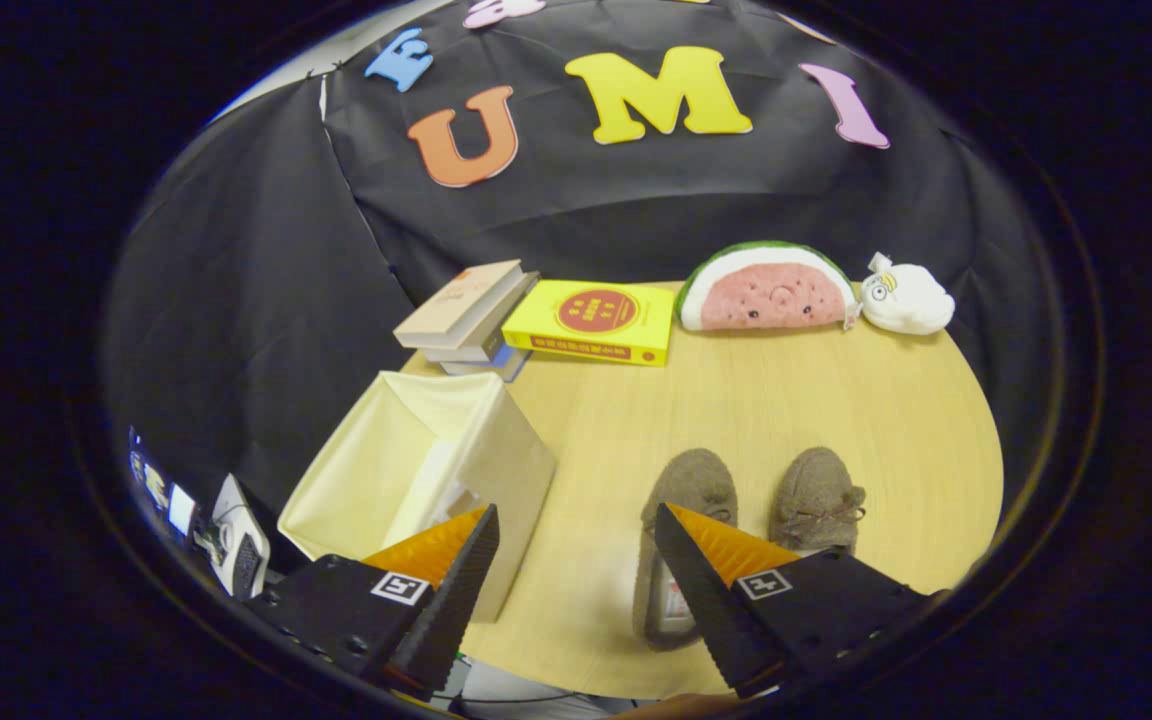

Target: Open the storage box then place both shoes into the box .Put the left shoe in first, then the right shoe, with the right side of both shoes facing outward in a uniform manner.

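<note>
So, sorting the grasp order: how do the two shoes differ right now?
The left shoe lies partly under one finger of the open gripper; the right shoe lies clear beside it. The right shoe's lace bow shows; the left shoe's is hidden. Both are brown, fuzzy, toes pointing away.

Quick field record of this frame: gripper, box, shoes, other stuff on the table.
gripper: gripper open, holding nothing
box: storage box open, beside the left finger
shoes: left shoe partly behind the right finger; right shoe beside it; both on the table, outside the box
background: books, yellow book, watermelon plush, white plush
</note>
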`<act>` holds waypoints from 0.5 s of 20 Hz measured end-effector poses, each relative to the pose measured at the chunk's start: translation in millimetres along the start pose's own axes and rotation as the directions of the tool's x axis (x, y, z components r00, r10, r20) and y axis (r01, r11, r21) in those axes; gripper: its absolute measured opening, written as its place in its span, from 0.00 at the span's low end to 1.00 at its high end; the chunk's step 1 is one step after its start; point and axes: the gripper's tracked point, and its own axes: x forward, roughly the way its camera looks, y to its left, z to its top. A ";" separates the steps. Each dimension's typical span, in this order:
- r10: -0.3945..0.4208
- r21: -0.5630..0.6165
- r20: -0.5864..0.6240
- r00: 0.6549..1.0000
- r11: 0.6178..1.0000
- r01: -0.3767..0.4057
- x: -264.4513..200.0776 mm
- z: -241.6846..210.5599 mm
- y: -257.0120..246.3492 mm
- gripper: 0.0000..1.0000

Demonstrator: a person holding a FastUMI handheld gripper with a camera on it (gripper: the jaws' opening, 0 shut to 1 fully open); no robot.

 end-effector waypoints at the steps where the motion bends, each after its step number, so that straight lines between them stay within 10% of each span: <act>1: -0.011 0.005 -0.020 1.000 1.000 0.011 5.1 -5.0 -9.2 0.95; 10: -0.106 0.043 -0.191 0.976 0.992 0.116 34.2 -56.4 -74.7 0.76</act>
